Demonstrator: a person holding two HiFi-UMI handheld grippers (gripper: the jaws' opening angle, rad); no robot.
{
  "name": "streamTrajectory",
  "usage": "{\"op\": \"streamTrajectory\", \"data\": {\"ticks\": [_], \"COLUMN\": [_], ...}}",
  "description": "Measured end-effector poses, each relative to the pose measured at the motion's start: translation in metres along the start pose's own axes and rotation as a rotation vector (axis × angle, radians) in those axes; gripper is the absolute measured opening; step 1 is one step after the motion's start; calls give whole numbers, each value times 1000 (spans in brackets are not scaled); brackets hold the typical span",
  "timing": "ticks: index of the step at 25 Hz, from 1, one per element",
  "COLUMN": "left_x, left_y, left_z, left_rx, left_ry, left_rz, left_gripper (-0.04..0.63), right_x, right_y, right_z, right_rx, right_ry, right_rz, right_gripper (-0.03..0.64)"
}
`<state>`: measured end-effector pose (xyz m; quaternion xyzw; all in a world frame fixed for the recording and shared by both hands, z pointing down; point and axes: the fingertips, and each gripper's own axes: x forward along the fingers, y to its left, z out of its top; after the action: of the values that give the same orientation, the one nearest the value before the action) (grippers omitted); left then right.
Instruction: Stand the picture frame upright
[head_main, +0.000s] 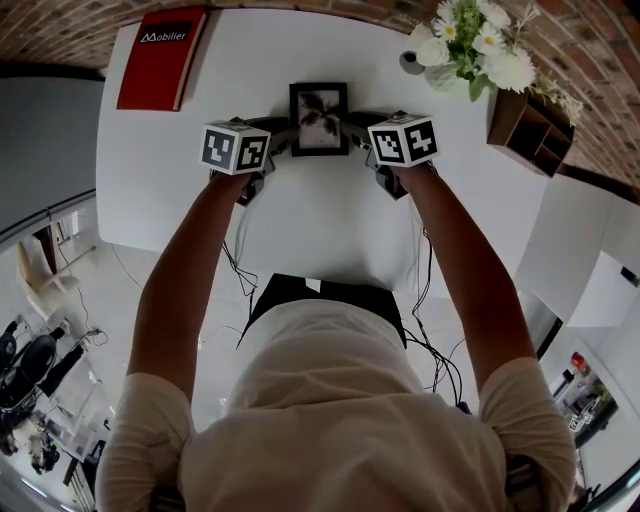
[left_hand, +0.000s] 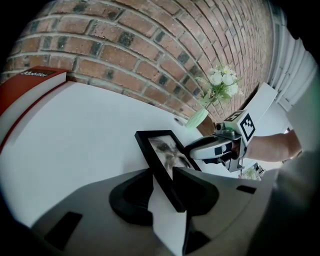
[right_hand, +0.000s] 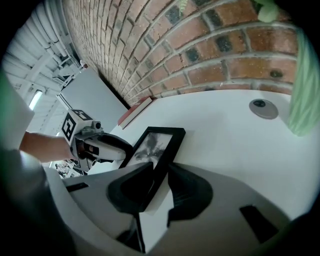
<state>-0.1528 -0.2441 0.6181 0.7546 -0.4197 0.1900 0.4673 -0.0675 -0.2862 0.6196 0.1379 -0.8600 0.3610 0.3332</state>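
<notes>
A small black picture frame (head_main: 319, 118) with a dark plant print stands tilted back on the white table (head_main: 320, 220), its picture facing me. My left gripper (head_main: 278, 140) is at its left edge and my right gripper (head_main: 362, 136) at its right edge. In the left gripper view the frame's edge (left_hand: 165, 150) lies between the jaws of the left gripper (left_hand: 162, 182), with white showing beside it. In the right gripper view the frame (right_hand: 155, 147) sits likewise inside the right gripper (right_hand: 160, 182), a white gap on one side. Neither pair of pads presses on it.
A red book (head_main: 160, 58) lies at the table's far left. White flowers in a green vase (head_main: 475, 45) and a wooden organiser (head_main: 530, 120) stand at the far right, with a small round disc (head_main: 408, 58) nearby. A brick wall backs the table.
</notes>
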Motion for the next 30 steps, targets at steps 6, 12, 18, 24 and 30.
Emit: {"op": "streamTrajectory", "data": {"ticks": [6,12,18,24,30], "left_x": [5,7,5,5,5], "left_y": [0,1,0,-6,-17], "left_z": [1,3,6,17,28], "left_rx": [-8,-42,-40,1,56], "left_ry": [35,30,16,-2,-5], "left_rz": [2,-7,-9,-10,-15], "left_gripper": [103,91,84,74,66], "right_x": [3,3,1,-6,-19], "right_y": [0,-1,-1,-4,-8], "right_z": [0,-1,-1,-2,1], "right_rx": [51,86,62,65,39], "right_ry": [31,37,23,-2,-35], "right_rz": [13,28,25,11,-28], "right_gripper": [77,77,77,77,77]}}
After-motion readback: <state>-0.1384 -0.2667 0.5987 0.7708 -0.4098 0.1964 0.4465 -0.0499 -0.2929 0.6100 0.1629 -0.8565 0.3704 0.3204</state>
